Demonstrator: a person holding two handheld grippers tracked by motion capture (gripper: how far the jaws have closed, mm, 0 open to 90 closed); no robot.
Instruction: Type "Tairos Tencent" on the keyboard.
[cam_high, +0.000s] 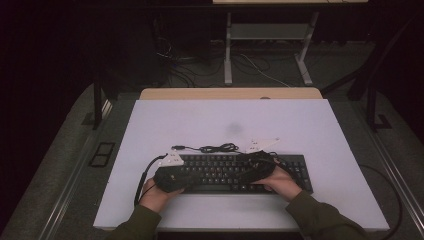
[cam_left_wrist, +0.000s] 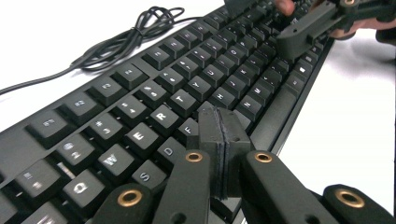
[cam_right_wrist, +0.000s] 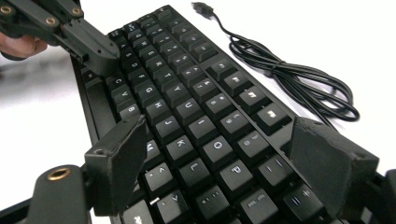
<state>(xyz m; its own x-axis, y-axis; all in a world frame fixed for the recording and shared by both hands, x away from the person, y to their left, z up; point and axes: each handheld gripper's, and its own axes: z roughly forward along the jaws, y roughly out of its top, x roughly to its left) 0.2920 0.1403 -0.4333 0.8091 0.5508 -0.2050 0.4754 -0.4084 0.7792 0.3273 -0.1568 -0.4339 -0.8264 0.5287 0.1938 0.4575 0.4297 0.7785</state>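
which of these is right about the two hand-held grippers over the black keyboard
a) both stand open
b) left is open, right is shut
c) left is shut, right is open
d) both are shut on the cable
c: the left hand-held gripper has its pads pressed together over the black keyboard with nothing between them, while the right hand-held gripper has its jaws spread wide above the keys.

In the high view both hands and their grippers cover the middle of the keyboard (cam_high: 295, 172). Key legends there are too small to read. The left gripper (cam_left_wrist: 225, 140) hides keys beneath its closed tips. The cable (cam_right_wrist: 299, 79) probably ends in a USB plug, blurred here.
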